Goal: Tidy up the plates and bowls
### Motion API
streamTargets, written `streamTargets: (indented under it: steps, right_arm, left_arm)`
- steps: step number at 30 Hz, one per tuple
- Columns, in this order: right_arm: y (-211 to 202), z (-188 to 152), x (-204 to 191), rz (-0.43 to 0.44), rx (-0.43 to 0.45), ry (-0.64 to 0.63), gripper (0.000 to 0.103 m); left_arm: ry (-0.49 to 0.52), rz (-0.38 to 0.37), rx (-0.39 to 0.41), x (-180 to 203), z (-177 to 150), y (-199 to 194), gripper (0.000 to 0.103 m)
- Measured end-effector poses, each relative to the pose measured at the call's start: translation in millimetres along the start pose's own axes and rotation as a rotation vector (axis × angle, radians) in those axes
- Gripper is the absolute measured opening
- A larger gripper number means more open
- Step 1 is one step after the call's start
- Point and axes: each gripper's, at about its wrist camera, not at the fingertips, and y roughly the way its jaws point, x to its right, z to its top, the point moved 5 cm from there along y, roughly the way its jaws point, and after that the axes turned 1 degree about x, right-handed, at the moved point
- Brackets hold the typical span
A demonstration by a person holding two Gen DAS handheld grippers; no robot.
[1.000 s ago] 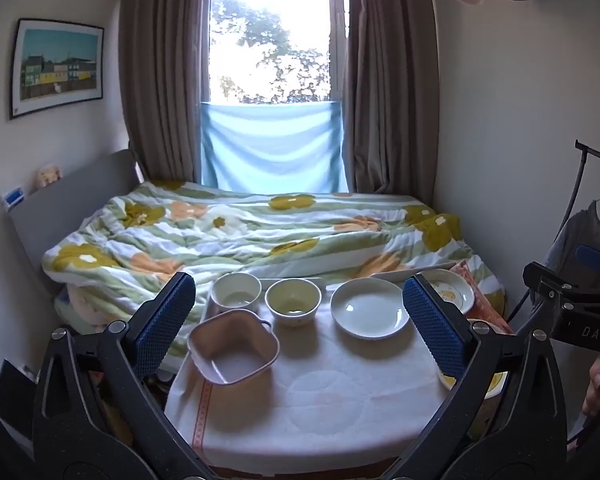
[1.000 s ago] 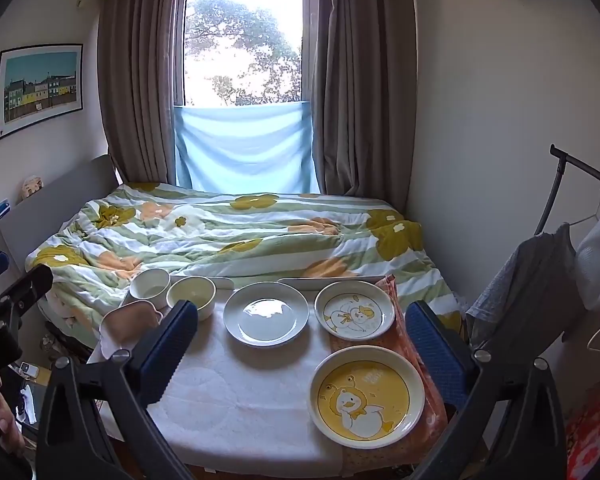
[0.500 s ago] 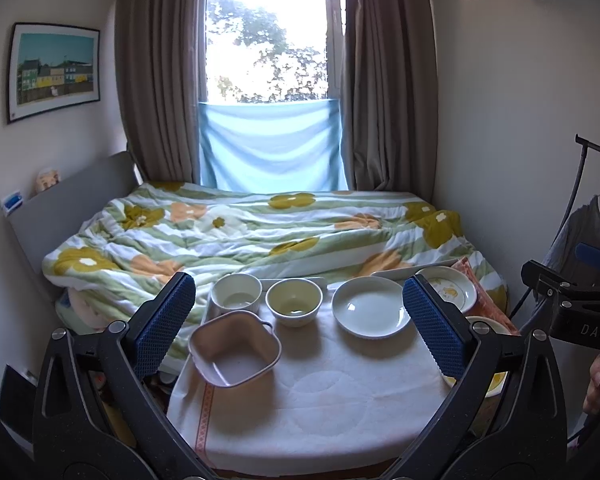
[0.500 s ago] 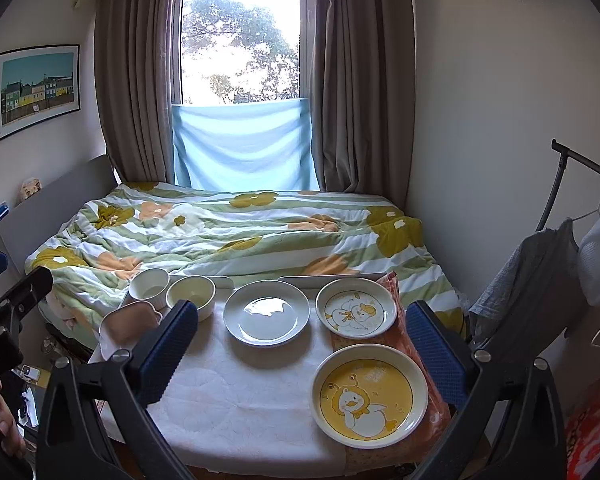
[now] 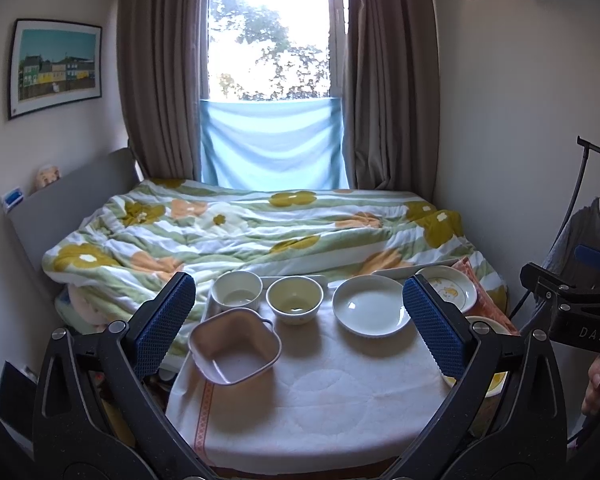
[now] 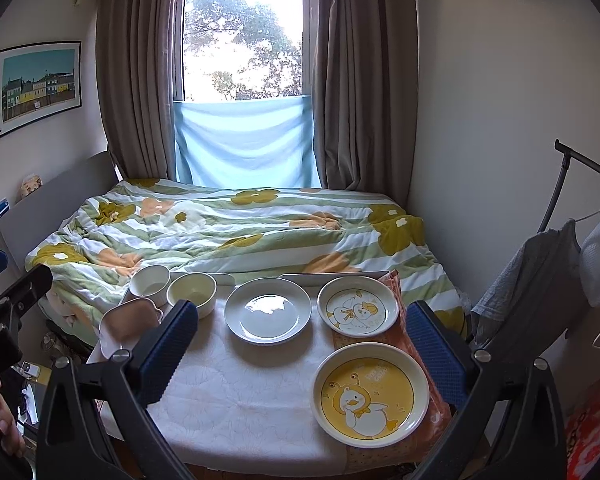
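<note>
On the cloth-covered table [image 5: 320, 400] stand a pink square bowl [image 5: 234, 351], a white round bowl [image 5: 237, 290], a yellow round bowl [image 5: 295, 300], a plain white plate [image 5: 371, 311] and a small duck plate [image 5: 450, 288]. The right wrist view shows the same white plate [image 6: 268, 311], the small duck plate [image 6: 358, 311] and a large yellow duck plate [image 6: 371, 393]. My left gripper [image 5: 300, 324] is open and empty, held back above the table's near edge. My right gripper [image 6: 300, 344] is open and empty, likewise held back.
A bed with a flowered quilt [image 5: 260, 232] lies right behind the table. A clothes rack with hanging garments [image 6: 572, 248] stands at the right. An orange cloth [image 6: 400, 344] lies under the duck plates. Clutter sits on the floor at the left.
Both grippers have drifted slightly; the dishes have not moved and both stay open.
</note>
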Motion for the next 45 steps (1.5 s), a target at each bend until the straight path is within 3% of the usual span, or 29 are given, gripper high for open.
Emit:
streamTargets:
  steps: [45]
  right_arm:
    - [0.6,-7.9,-6.6,-0.011,-0.012,-0.005,0.103]
  left_arm:
    - [-0.008,0.001,-0.006,-2.8,-9.2,3.3,0.103]
